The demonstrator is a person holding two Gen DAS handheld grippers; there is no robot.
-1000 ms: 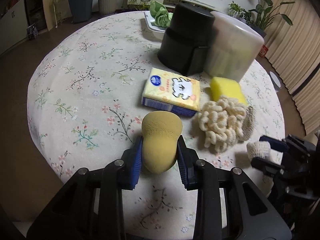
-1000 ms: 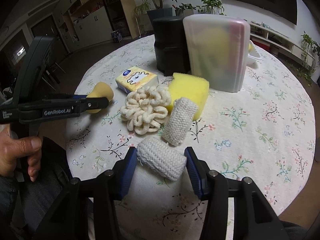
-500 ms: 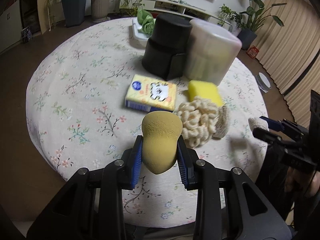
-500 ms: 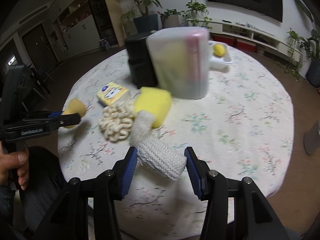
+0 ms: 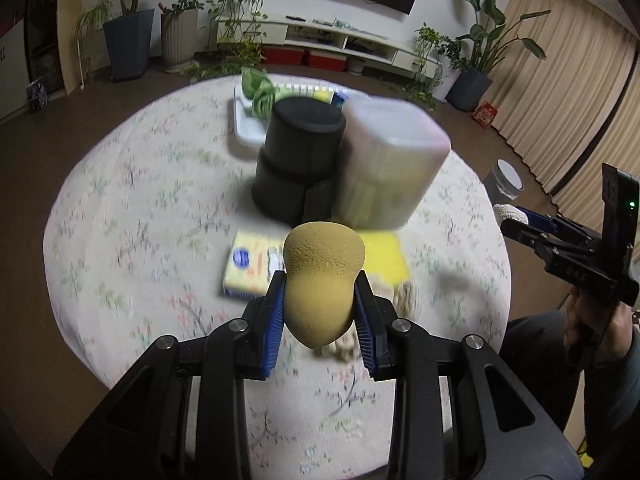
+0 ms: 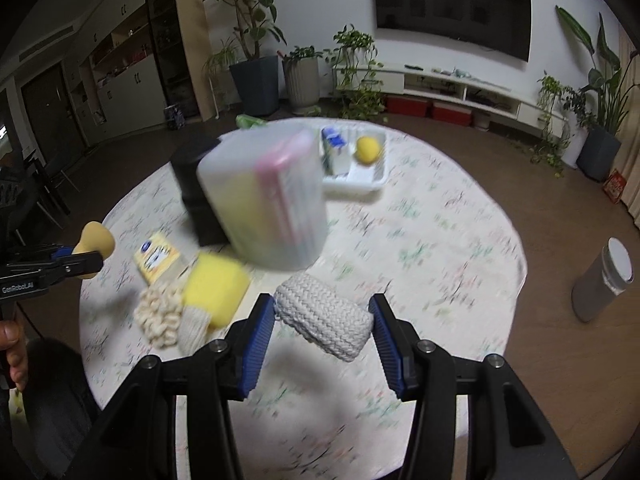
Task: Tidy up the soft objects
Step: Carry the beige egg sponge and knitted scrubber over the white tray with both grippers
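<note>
My left gripper is shut on a tan egg-shaped makeup sponge, held above the round floral table. My right gripper is shut on a white knitted roll, also lifted over the table. On the cloth lie a yellow sponge, a cream loopy scrubber, a second knitted roll and a yellow tissue pack. The left gripper with its sponge shows at the left of the right wrist view; the right gripper shows at the right of the left wrist view.
A black canister and a frosted plastic box stand mid-table. Behind them is a white tray with a yellow ball and green cloth. A grey bin stands on the floor at right.
Both grippers have risen from the table with their loads, so the table looks smaller. The right gripper has also swung sideways, showing more of the table's right side and floor.
</note>
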